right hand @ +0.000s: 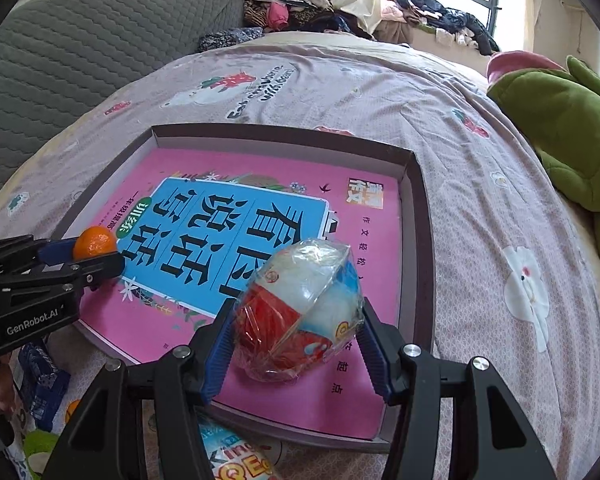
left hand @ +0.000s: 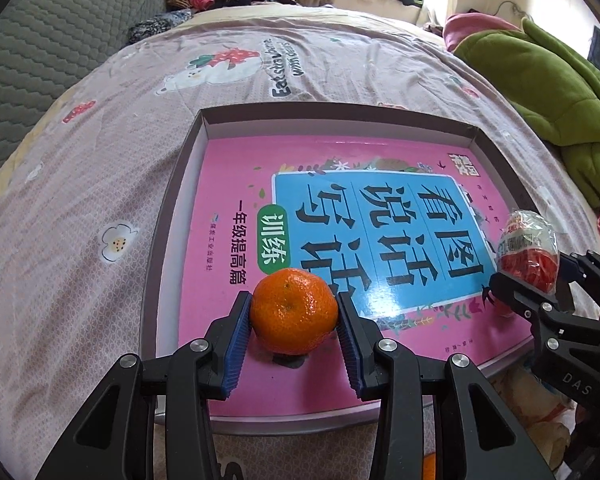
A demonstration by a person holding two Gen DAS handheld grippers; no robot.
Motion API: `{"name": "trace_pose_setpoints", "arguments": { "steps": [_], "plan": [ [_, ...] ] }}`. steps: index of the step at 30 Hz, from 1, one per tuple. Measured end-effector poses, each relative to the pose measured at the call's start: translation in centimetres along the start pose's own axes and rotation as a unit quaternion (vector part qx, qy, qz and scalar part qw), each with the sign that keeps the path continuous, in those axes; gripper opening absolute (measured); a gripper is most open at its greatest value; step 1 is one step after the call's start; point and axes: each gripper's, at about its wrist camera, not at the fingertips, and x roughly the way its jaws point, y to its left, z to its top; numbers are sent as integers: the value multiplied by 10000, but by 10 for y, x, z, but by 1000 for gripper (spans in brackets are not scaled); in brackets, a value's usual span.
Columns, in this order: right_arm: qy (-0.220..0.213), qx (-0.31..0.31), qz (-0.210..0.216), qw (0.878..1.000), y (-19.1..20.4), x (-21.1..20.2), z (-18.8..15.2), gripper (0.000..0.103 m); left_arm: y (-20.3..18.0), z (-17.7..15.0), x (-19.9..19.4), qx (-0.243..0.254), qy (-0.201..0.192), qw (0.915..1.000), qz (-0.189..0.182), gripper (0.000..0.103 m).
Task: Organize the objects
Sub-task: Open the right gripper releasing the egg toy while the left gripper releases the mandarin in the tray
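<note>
My left gripper point(left hand: 294, 316) is shut on an orange mandarin point(left hand: 294, 312), its blue pads pressing both sides, low over a pink book point(left hand: 236, 208) that lies in a shallow grey box point(left hand: 188, 148) on the bed. In the right wrist view the mandarin point(right hand: 94, 242) and left gripper point(right hand: 96, 256) sit at the book's left corner. My right gripper point(right hand: 298, 338) is shut on a clear-wrapped red, white and blue snack packet point(right hand: 300, 308) over the book's point(right hand: 284, 396) near right part. The left wrist view shows that packet point(left hand: 528, 248) in the right gripper point(left hand: 540, 280).
The box point(right hand: 416, 208) rests on a pink patterned bedsheet point(left hand: 80, 200). A green plush point(right hand: 572, 128) lies at the right, a grey quilted headboard point(left hand: 48, 48) at the left, clothes piled at the back. Snack packets point(right hand: 40, 380) and another orange lie near the bed's front edge.
</note>
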Motion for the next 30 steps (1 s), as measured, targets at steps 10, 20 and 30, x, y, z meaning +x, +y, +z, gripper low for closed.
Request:
{"name": "trace_pose_setpoints", "arguments": {
  "steps": [10, 20, 30],
  "plan": [
    [28, -30, -79, 10000, 2, -9, 3, 60, 1, 2, -12, -100, -21, 9996, -265, 47],
    [-32, 111, -93, 9999, 0, -22, 7, 60, 6, 6, -33, -162, -229, 9995, -173, 60],
    [-322, 155, -81, 9993, 4, -58, 15, 60, 13, 1, -63, -309, -440, 9984, -149, 68]
  ]
}}
